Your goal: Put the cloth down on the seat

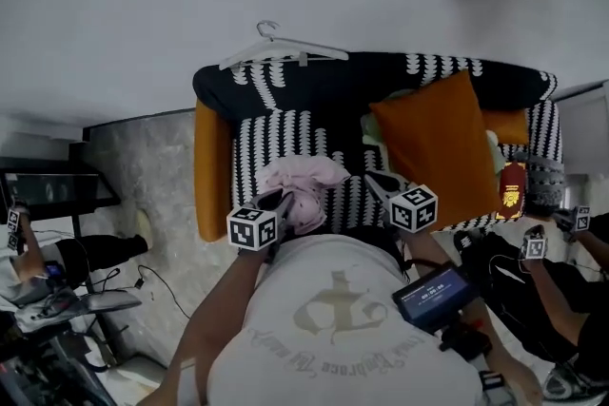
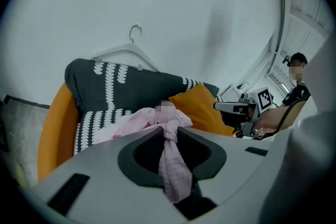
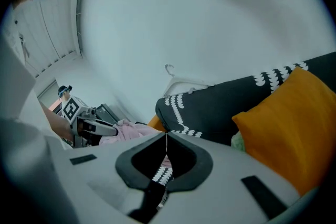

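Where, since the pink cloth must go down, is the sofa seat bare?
The patterned seat is bare between the orange arm and the pink cloth, and in a narrower strip up to the orange cushion. The cushion crowds the right end.

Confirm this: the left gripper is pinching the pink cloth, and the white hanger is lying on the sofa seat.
One detail is off. The white hanger is not on the seat; it rests along the top of the sofa backrest, as the left gripper view shows. The rest stands: the left gripper is pinching the pink cloth.
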`<state>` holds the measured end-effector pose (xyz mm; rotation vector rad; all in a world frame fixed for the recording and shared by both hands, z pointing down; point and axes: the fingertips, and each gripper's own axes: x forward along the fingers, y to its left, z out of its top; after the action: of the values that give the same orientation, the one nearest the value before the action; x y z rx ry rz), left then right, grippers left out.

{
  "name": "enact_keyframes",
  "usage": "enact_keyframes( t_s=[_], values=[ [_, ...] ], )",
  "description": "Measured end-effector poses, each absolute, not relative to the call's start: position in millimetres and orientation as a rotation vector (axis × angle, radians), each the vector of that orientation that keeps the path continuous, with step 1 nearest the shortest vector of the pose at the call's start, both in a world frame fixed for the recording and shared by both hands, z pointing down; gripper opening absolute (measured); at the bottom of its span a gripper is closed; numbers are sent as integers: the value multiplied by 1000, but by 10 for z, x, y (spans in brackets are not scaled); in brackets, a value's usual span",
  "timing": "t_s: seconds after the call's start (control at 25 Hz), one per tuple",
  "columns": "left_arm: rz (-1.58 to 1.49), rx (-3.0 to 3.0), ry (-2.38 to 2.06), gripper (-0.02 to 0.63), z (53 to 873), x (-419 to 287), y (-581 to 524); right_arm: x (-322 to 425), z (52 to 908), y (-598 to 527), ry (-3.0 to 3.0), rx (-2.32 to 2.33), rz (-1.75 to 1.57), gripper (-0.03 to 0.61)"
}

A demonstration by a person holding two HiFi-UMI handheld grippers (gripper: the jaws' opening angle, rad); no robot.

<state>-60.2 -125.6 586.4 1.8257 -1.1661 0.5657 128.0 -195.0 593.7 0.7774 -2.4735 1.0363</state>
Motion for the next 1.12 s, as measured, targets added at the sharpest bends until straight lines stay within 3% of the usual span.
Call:
enact_keyframes(
  t_s=[1.12],
  values=[
    [825, 1687, -1012, 89, 7026, -536, -1718, 1430, 6779, -2272, -2254, 909, 1203, 17]
  ],
)
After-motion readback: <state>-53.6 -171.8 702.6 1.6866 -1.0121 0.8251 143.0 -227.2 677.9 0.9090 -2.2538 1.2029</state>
